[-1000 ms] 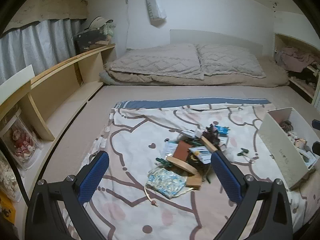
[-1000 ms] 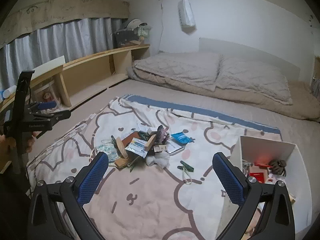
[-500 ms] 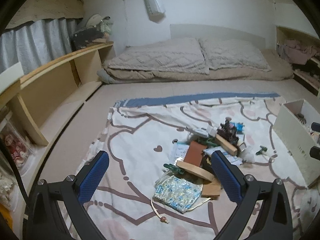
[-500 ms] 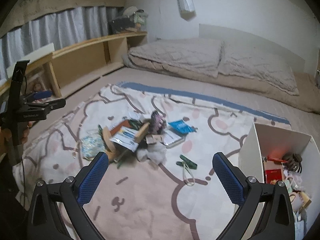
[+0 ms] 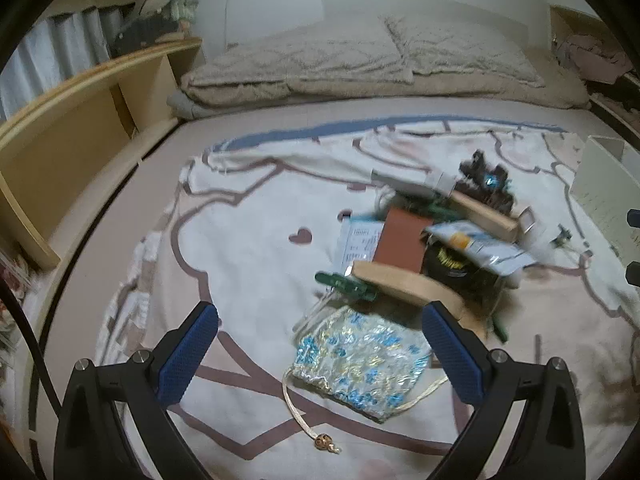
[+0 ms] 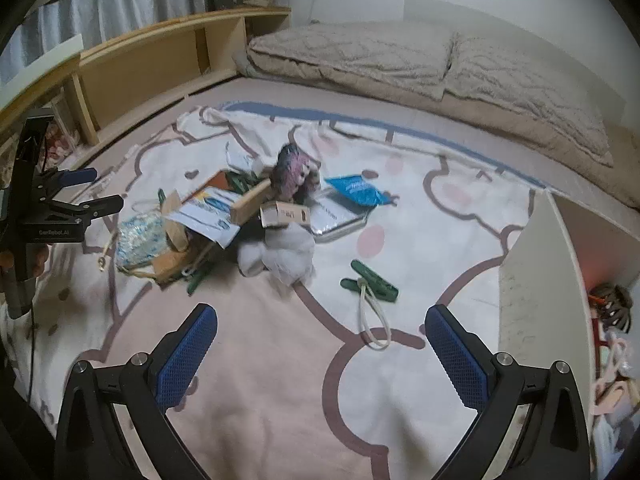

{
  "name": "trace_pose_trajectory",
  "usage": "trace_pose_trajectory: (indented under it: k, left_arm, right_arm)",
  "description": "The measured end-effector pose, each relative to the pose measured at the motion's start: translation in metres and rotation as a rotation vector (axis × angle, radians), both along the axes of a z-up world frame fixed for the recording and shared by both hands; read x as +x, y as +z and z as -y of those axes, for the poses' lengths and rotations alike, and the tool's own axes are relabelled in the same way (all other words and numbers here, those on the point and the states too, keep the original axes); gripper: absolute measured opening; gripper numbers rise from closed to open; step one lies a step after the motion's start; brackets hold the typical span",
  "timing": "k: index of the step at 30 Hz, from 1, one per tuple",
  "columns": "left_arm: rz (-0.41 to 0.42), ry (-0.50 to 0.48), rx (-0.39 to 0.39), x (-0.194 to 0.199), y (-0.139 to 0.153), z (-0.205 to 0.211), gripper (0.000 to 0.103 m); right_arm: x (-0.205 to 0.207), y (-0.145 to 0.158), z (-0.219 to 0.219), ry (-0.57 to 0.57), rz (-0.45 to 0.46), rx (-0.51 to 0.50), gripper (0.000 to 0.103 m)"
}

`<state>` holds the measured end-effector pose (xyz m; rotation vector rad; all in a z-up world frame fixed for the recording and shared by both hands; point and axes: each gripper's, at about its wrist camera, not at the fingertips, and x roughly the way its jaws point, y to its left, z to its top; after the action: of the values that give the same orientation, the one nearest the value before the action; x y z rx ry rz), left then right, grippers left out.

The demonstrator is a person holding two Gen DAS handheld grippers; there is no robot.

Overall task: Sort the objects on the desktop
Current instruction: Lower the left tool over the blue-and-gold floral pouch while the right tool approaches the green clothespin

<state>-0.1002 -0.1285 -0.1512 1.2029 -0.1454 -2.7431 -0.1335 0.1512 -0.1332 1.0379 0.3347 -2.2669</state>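
Observation:
A heap of small objects lies on a patterned blanket (image 5: 248, 240). In the left wrist view, a shiny blue-flecked pouch (image 5: 360, 364) with a cord lies nearest, between my open fingers; behind it are a wooden block (image 5: 404, 284), a green clip (image 5: 344, 284) and a brown card (image 5: 402, 240). My left gripper (image 5: 320, 356) is open and empty just above the pouch. In the right wrist view, a green clip with a white loop (image 6: 374, 284), white cloth (image 6: 286, 252) and a small carton (image 6: 285, 214) lie ahead. My right gripper (image 6: 322, 358) is open and empty.
A white storage box (image 6: 532, 280) holding several items stands at the right of the blanket; it also shows in the left wrist view (image 5: 604, 196). A wooden shelf unit (image 5: 80, 120) runs along the left. Folded bedding (image 6: 420, 56) lies at the far end.
Both grippers have moved forward and down towards the heap. The pouch now sits between my left fingers. Both stay open.

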Motion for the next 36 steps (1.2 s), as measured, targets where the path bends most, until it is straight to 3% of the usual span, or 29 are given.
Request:
trace_pose_trajectory:
  k: [18, 23, 28, 36]
  left_arm:
    - [0.192, -0.001, 0.038, -0.024, -0.068, 0.007, 0.102]
    - [0.208, 0.005, 0.071, -0.025, -0.072, 0.011, 0.102]
    - [0.251, -0.022, 0.034, -0.025, -0.077, 0.006, 0.103]
    - [0.265, -0.061, 0.045, -0.013, -0.078, 0.008, 0.103]
  right_arm:
    - [-0.007, -0.066, 0.004, 0.056, 0.132, 0.134, 0.103]
    - [-0.008, -0.073, 0.003, 0.059, 0.134, 0.128, 0.103]
    - [-0.007, -0.075, 0.004, 0.059, 0.119, 0.136, 0.103]
    - [-0.006, -0.076, 0.003, 0.055, 0.096, 0.118, 0.103]
